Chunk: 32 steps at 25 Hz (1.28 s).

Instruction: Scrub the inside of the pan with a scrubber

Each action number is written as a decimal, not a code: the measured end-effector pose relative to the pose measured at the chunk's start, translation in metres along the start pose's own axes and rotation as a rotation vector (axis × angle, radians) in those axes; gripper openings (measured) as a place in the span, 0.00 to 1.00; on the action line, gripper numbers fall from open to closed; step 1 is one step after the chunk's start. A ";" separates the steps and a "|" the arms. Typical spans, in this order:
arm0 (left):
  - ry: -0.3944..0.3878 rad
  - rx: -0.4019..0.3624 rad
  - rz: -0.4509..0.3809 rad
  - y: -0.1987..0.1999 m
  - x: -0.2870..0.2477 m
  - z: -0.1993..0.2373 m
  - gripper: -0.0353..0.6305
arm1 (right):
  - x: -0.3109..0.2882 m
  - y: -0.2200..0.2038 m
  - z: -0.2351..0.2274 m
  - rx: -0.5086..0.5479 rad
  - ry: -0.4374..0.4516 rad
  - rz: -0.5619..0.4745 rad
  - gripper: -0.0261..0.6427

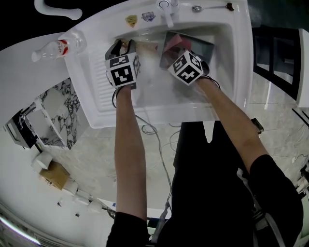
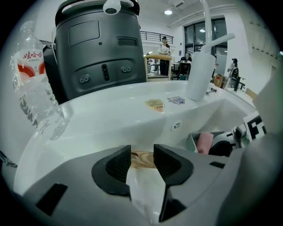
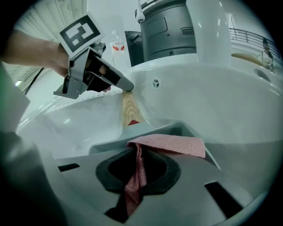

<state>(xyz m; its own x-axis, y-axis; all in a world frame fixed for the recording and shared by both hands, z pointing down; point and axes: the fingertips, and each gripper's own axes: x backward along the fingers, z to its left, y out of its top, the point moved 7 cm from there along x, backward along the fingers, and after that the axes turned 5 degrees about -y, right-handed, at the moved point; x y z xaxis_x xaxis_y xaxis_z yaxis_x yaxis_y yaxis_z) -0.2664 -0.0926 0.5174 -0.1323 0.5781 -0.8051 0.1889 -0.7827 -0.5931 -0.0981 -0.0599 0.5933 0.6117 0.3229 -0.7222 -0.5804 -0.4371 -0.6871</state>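
Note:
A square dark pan (image 1: pixel 195 46) with grey walls lies in the white sink (image 1: pixel 96 87). My left gripper (image 1: pixel 123 48) is shut on its wooden handle (image 2: pixel 142 160), which also shows in the right gripper view as a pale wooden handle (image 3: pixel 131 108) running from the left gripper (image 3: pixel 95 77) to the pan rim (image 3: pixel 190 131). My right gripper (image 1: pixel 182 54) sits over the pan, shut on a pink mesh scrubber (image 3: pixel 174 144) that drapes over the near pan wall. The scrubber (image 1: pixel 175 42) lies inside the pan. The right gripper's fingertips are hidden under its marker cube in the head view.
A plastic water bottle (image 1: pixel 58 47) lies on the counter left of the sink. The white faucet (image 1: pixel 165 10) stands at the sink's back edge, with a spoon (image 1: pixel 210 7) to its right. A dark rice cooker (image 2: pixel 99 48) stands behind the sink.

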 end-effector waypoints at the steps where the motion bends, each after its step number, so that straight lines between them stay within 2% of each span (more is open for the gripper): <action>1: 0.000 0.000 0.000 0.000 0.000 0.000 0.32 | -0.001 0.001 -0.003 -0.003 -0.012 -0.002 0.11; 9: 0.003 0.001 0.000 0.001 0.000 0.000 0.32 | -0.005 0.009 -0.032 -0.052 -0.134 -0.031 0.11; 14: 0.002 0.007 0.015 0.001 0.000 -0.001 0.32 | -0.006 0.013 -0.040 -0.038 -0.218 -0.032 0.10; 17: 0.007 0.005 0.016 0.001 0.000 -0.001 0.32 | -0.006 0.013 -0.039 -0.056 -0.222 -0.034 0.10; 19: 0.012 0.005 0.016 0.002 -0.001 -0.001 0.32 | -0.005 0.011 -0.035 -0.074 -0.183 -0.026 0.10; 25: 0.020 0.010 0.016 0.001 -0.001 -0.001 0.32 | -0.001 0.002 0.000 -0.028 0.027 0.028 0.10; 32: 0.022 0.015 0.019 0.002 -0.001 -0.002 0.32 | 0.002 -0.005 0.021 -0.024 0.196 0.073 0.10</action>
<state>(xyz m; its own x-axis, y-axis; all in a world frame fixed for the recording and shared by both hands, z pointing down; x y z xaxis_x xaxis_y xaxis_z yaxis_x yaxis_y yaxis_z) -0.2642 -0.0938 0.5171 -0.1077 0.5680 -0.8159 0.1761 -0.7968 -0.5780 -0.1057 -0.0392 0.5940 0.6631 0.1212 -0.7387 -0.6151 -0.4743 -0.6299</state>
